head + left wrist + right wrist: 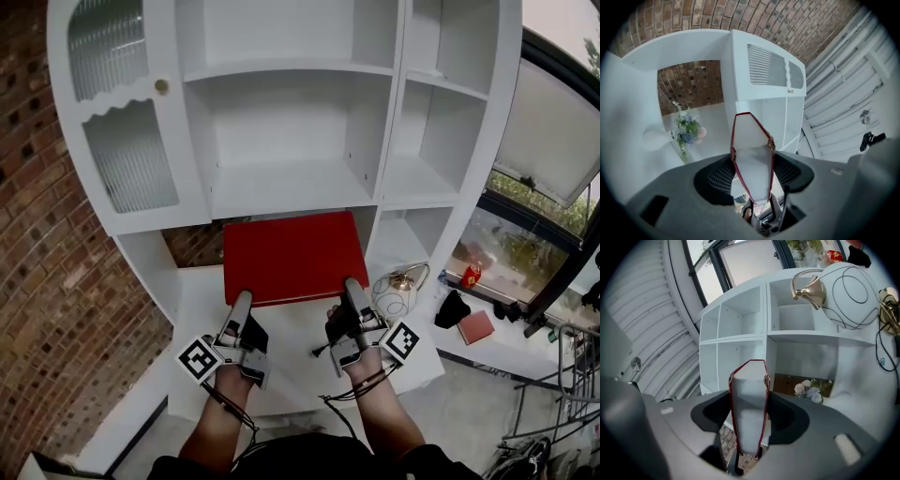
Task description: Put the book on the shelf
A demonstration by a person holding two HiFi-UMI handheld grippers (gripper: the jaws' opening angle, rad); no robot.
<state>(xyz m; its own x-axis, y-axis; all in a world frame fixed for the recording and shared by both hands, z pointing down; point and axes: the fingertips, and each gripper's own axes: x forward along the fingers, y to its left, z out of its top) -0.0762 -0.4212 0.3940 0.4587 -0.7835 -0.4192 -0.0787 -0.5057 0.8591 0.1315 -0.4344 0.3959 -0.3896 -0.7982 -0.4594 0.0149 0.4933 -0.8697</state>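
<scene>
You have the red hardback book (292,255) level, cover up, just before the white shelf (291,183), below its middle bay.

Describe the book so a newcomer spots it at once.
Find the tall white shelf unit. In front of its lower middle bay, the left hand-held gripper and right hand-held gripper hold a book flat by its near edge. It is the big bright-red hardcover, far larger than the pinkish book on the window ledge.

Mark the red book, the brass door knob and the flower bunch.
red book (292,255), head view, middle of its cover.
brass door knob (161,86), head view, its round face.
flower bunch (689,131), left gripper view, its blossoms.
</scene>
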